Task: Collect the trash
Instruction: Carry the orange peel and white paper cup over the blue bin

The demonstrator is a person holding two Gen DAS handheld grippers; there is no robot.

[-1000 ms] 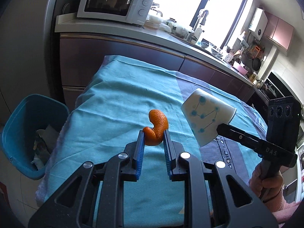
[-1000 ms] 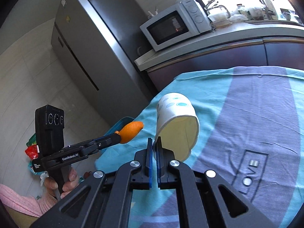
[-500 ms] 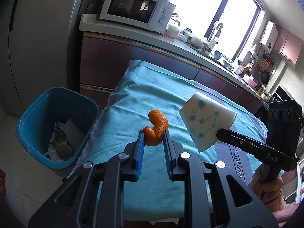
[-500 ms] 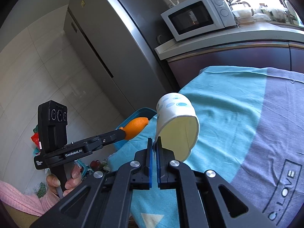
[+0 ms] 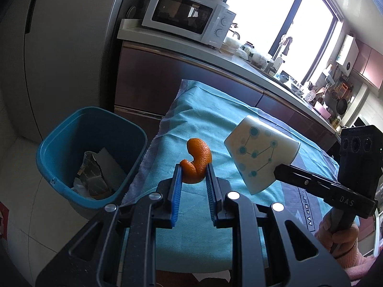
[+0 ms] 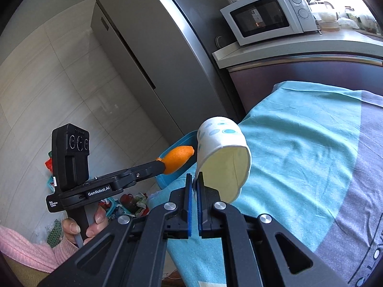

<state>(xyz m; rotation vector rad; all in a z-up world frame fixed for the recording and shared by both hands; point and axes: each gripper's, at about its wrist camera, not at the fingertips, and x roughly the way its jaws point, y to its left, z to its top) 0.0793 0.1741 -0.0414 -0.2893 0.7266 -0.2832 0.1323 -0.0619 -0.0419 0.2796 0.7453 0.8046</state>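
Both pieces of trash are held up in the air and neither rests on anything, which looks like the carry toward the bin [image 5: 91,153], the landmark for what follows. The left gripper [image 5: 194,174] has its jaws pinched on the lower end of an orange peel [image 5: 197,161], so the curl stands clear above the pads and should drop free once they spread; it hangs just right of the bin's near rim, over the edge of the teal cloth [image 5: 215,124], not yet above the opening. The peel's long axis runs roughly upright along the jaws, its hooked tip curling back toward the bin. The right gripper [image 6: 194,181] has its jaws pressed together on the thin wall of a paper cup [image 6: 222,153] at the rim, probably because a single wall is the only part narrow enough to bite. The cup sits farther from the bin than the peel, well over the cloth. Its axis lies tilted nearly sideways, the closed base pointing up and toward the bin, the mouth facing back at the right gripper. The bin stands on the floor beside the cloth, with crumpled paper already inside.
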